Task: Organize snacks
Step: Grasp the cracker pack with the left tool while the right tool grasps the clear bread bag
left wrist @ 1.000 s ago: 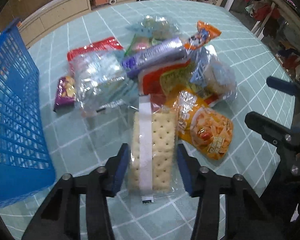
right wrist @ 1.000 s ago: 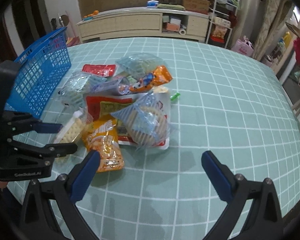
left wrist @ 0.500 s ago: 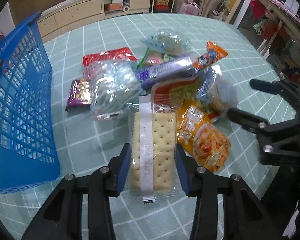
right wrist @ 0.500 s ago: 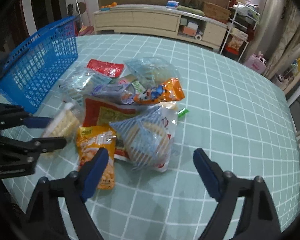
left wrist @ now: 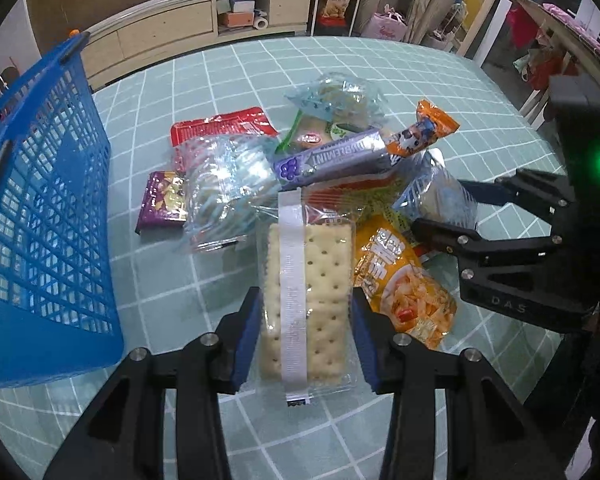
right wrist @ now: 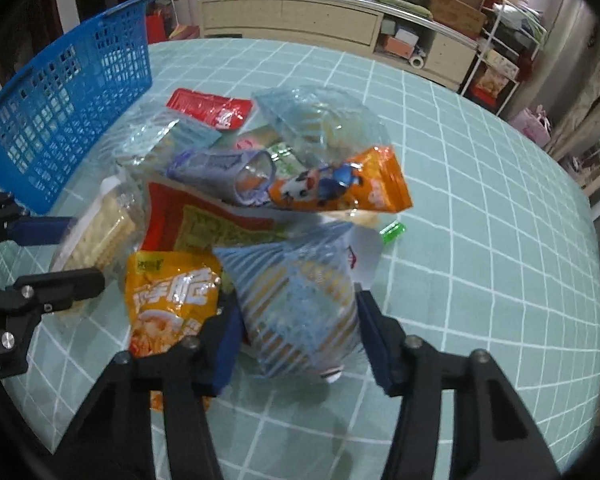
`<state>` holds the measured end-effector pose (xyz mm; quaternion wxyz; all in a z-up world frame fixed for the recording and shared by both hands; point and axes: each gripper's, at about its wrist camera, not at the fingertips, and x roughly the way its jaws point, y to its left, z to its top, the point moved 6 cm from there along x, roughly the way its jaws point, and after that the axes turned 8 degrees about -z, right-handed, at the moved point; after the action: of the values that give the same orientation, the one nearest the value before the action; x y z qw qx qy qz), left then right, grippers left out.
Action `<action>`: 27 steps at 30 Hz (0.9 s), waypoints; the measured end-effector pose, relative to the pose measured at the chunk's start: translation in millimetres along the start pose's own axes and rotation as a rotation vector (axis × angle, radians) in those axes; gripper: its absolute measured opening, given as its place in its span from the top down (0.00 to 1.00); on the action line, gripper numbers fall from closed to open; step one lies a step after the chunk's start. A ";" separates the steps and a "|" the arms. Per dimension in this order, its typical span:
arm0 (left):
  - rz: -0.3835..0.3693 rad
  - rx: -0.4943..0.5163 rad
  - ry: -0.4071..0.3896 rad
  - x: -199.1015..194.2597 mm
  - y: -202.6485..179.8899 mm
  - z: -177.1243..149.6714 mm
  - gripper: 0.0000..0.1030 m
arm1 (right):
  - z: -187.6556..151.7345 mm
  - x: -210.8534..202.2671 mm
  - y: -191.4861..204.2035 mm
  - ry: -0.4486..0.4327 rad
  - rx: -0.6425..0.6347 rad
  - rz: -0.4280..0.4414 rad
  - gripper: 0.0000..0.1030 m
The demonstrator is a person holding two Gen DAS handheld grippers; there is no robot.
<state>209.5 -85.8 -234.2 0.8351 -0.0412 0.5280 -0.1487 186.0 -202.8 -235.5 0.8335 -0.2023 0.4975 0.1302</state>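
Note:
My left gripper (left wrist: 306,336) is shut on a clear pack of square crackers (left wrist: 306,296) and holds it just over the teal checked table. The pack also shows in the right wrist view (right wrist: 100,228). My right gripper (right wrist: 296,344) has its jaws on either side of a blue-striped clear bag (right wrist: 296,304), touching it; the same bag (left wrist: 436,200) shows between its fingers in the left wrist view. An orange chip bag (right wrist: 168,300) lies beside it. The pile holds a purple gum stick (left wrist: 328,156) and an orange cartoon packet (right wrist: 340,188).
A blue plastic basket (left wrist: 40,216) stands on the table to the left; it also shows in the right wrist view (right wrist: 64,92). A red packet (left wrist: 220,128) and a purple packet (left wrist: 162,200) lie near it. A small green candy (right wrist: 392,232) lies right of the pile.
The left gripper has lifted slightly with the cracker pack. The right gripper moved forward to the pile and narrowed from wide open onto the blue-striped bag.

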 end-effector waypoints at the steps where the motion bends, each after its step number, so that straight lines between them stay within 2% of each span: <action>1: -0.002 -0.001 -0.006 -2.6 0.0 1.5 0.60 | -0.9 -2.3 -0.2 0.003 0.008 0.011 0.43; 5: -0.006 0.018 -0.044 -22.4 -5.8 2.7 0.60 | -1.9 -23.5 -2.7 -0.033 0.038 0.014 0.44; 14: -0.007 0.055 -0.173 -95.2 -20.6 7.2 0.60 | 17.0 -93.5 7.9 -0.138 0.064 0.008 0.44; 23: 0.030 0.055 -0.294 -176.7 -5.2 3.2 0.60 | 42.1 -160.6 30.8 -0.249 0.064 0.017 0.44; 27: 0.049 0.049 -0.334 -207.7 10.6 -0.6 0.60 | 54.2 -178.1 47.2 -0.285 0.081 0.077 0.44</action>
<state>128.4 -14.9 -56.2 0.9154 -0.0321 0.3788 -0.1320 124.4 -138.6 -65.3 0.8974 -0.1285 0.3866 0.1693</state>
